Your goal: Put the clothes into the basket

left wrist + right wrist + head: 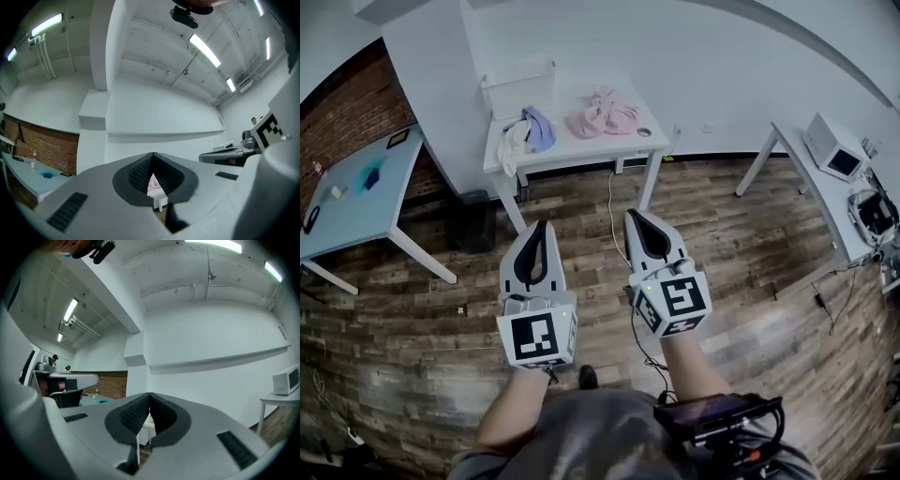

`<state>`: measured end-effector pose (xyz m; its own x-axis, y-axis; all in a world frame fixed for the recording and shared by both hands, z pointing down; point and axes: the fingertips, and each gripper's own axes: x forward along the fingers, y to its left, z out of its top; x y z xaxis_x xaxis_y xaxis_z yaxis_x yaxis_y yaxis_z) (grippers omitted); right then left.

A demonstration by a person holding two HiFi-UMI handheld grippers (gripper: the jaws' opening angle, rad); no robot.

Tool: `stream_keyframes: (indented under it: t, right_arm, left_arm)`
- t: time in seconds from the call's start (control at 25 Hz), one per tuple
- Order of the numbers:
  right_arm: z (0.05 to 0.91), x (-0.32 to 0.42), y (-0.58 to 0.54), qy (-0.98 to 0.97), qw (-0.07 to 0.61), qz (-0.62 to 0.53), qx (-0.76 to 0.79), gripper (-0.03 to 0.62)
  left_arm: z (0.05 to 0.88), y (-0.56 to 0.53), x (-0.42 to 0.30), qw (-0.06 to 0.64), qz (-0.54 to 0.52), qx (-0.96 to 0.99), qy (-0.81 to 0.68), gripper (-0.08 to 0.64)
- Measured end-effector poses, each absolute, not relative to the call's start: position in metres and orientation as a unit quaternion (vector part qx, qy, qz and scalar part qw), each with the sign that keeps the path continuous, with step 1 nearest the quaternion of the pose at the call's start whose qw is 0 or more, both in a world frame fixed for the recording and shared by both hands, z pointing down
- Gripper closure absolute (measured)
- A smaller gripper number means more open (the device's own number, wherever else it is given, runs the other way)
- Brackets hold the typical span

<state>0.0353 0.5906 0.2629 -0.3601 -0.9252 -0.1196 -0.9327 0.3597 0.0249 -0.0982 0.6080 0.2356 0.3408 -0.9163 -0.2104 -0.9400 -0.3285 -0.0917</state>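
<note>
Left gripper (541, 227) and right gripper (633, 217): jaws clenched, empty. Crumpled pink cloth (602, 114) by the white table's (581, 146) right edge looks soft, light; pinch a raised fold.

Bench (591, 147): white, ahead of me at 12 o'clock.
Basket (520, 94): its 10 o'clock corner.
Blue and white clothes (528, 131): draped over its 8 o'clock edge.
Pink clothes (602, 114): toward 1 o'clock.
Small round thing (643, 132): 3 o'clock edge.

Ahead of you, white table (581, 150): clear plastic basket (517, 94) back-left corner, blue-and-white clothes (525, 133) before it, pink clothes (602, 114) mid-tabletop.
</note>
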Motion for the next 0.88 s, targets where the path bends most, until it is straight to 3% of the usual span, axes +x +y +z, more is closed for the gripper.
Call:
stream_keyframes:
  t: [0.32,0.64,0.88]
  right_arm:
    - [0.262,0.029,0.545,0.819,0.034,0.047,-0.571,0.586]
    - [0.31,0.064,0.512,0.807,0.01,0.004,-0.591,0.586]
    - [0.329,0.09,0.451,0.811,0.005,-0.013,-0.585,0.586]
  left_arm:
    - [0.233,0.551,-0.105,0.095,0.068,-0.82,0.561,0.552]
    - [0.286,0.509,-0.073,0.046,0.026,-0.835,0.548,0.552]
    - [0.296,0.451,-0.045,0.05,0.018,-0.834,0.549,0.552]
